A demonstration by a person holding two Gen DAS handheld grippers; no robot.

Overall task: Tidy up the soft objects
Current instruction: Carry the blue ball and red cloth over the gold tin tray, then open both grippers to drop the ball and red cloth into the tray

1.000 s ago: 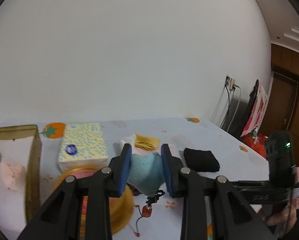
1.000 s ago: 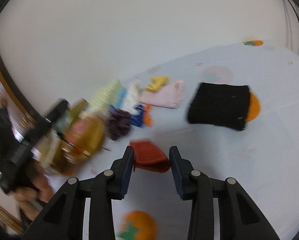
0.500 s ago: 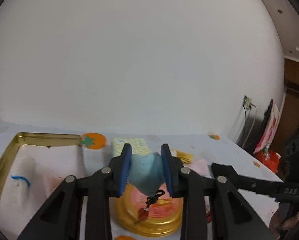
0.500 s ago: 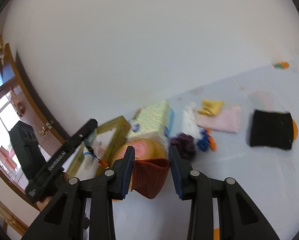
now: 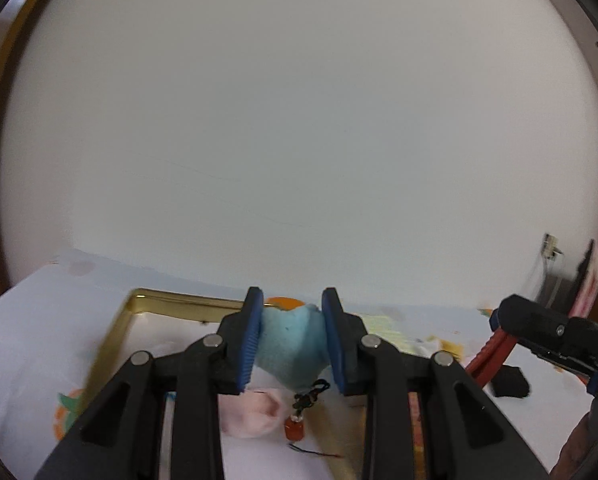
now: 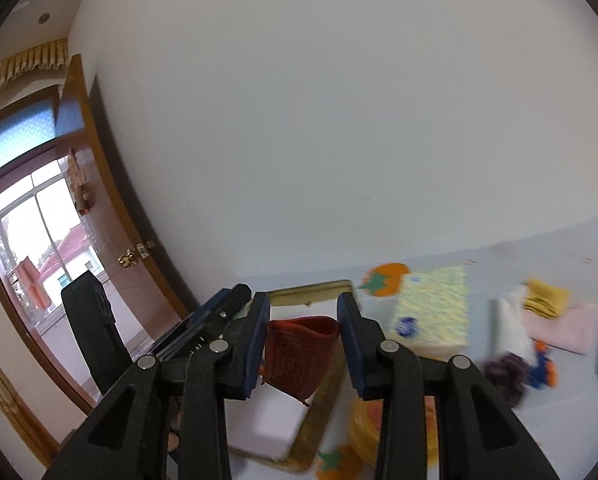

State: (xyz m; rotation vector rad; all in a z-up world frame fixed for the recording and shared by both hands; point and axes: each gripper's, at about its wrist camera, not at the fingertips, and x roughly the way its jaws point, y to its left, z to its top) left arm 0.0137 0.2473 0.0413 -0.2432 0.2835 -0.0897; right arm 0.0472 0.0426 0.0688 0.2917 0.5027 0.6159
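Note:
My left gripper (image 5: pixel 291 340) is shut on a light blue soft toy (image 5: pixel 291 344) with a small red charm (image 5: pixel 295 430) dangling below it, held over a gold-rimmed tray (image 5: pixel 171 304). A pink soft item (image 5: pixel 251 414) lies in the tray. My right gripper (image 6: pixel 303 344) is shut on a dark red knitted pouch (image 6: pixel 299 352), held above the same tray (image 6: pixel 319 400). The right gripper and red pouch show at the right edge of the left wrist view (image 5: pixel 495 354).
A yellow-patterned tissue pack (image 6: pixel 435 312), a white cloth (image 6: pixel 509 328), a yellow cloth (image 6: pixel 547 298), a pink cloth (image 6: pixel 567 328), a purple item (image 6: pixel 507 376), a blue-orange toy (image 6: pixel 543 370) and a round gold tin (image 6: pixel 367 428) lie on the table. A black cloth (image 5: pixel 509 382) lies at the right.
Both grippers have swung left, from the scattered cloths and gold tin to over the gold-rimmed tray, each still holding its item. The red pouch was lifted off the table.

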